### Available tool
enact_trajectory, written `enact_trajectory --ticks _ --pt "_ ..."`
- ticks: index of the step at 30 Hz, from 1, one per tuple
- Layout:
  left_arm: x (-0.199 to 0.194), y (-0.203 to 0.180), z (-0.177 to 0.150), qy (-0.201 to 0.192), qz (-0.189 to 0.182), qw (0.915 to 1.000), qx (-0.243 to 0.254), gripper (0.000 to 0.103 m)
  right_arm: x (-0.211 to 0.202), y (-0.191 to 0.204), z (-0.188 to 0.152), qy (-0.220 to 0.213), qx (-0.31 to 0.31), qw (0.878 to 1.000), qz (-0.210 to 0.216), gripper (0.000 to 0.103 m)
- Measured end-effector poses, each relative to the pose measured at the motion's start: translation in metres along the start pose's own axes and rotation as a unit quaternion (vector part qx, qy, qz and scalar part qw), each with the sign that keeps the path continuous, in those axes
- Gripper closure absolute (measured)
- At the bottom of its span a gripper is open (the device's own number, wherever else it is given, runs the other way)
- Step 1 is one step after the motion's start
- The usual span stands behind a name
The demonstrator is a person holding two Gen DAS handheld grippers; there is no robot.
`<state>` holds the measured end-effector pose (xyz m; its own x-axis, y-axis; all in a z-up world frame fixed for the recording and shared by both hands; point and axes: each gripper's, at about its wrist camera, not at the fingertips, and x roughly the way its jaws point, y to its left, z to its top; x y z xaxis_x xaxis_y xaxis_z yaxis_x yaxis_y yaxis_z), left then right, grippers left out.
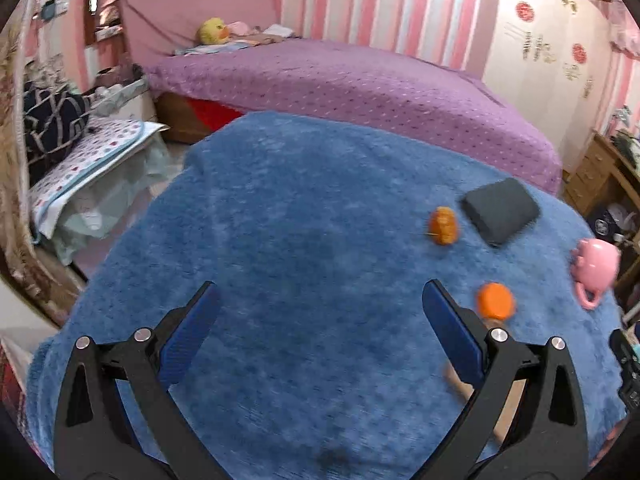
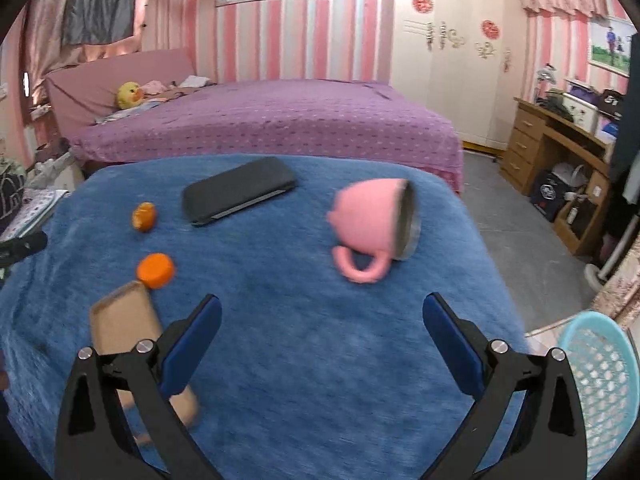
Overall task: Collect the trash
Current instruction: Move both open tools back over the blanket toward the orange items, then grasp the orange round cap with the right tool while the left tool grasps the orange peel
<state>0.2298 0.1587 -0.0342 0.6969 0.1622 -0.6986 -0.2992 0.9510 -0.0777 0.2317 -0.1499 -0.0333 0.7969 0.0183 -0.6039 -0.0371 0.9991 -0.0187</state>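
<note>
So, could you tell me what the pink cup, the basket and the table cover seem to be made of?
Pink cup: lying on its side, matte pink outside, perhaps silicone or plastic, with a shiny grey rim that suggests a metal liner. Basket: light blue, moulded lattice holes, most likely plastic. Table cover: blue, fuzzy pile, apparently a fleece or plush fabric.

From my left gripper [image 1: 320, 300] I see its blue-padded jaws spread wide over a blue fuzzy blanket [image 1: 280, 240], gripping nothing. Just beside the right finger sits an orange bottle cap [image 1: 495, 301]. Farther off lie a piece of orange peel [image 1: 443, 225] and a dark case [image 1: 500, 211], with a pink mug [image 1: 596, 270] tipped over near the blanket's right edge.
</note>
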Motion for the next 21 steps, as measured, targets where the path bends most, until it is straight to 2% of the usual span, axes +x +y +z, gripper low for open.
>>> enact_trajectory --ticks 4,9,19,21 --pt "0.012 0.017 0.005 0.001 0.037 0.9993 0.005 0.005 0.016 0.039 0.009 0.006 -0.021 0.999 0.045 0.005" --pt "0.024 0.034 0.009 0.009 0.038 0.9992 -0.009 0.005 0.036 0.085 0.012 0.019 -0.066 0.995 0.079 0.005" --pt "0.056 0.058 0.012 0.054 0.058 0.9966 -0.023 0.005 0.077 0.130 0.019 0.069 -0.101 0.987 0.103 0.006" --pt "0.059 0.059 0.011 0.057 0.064 0.9961 -0.021 0.005 0.088 0.137 0.016 0.082 -0.111 0.985 0.099 0.014"
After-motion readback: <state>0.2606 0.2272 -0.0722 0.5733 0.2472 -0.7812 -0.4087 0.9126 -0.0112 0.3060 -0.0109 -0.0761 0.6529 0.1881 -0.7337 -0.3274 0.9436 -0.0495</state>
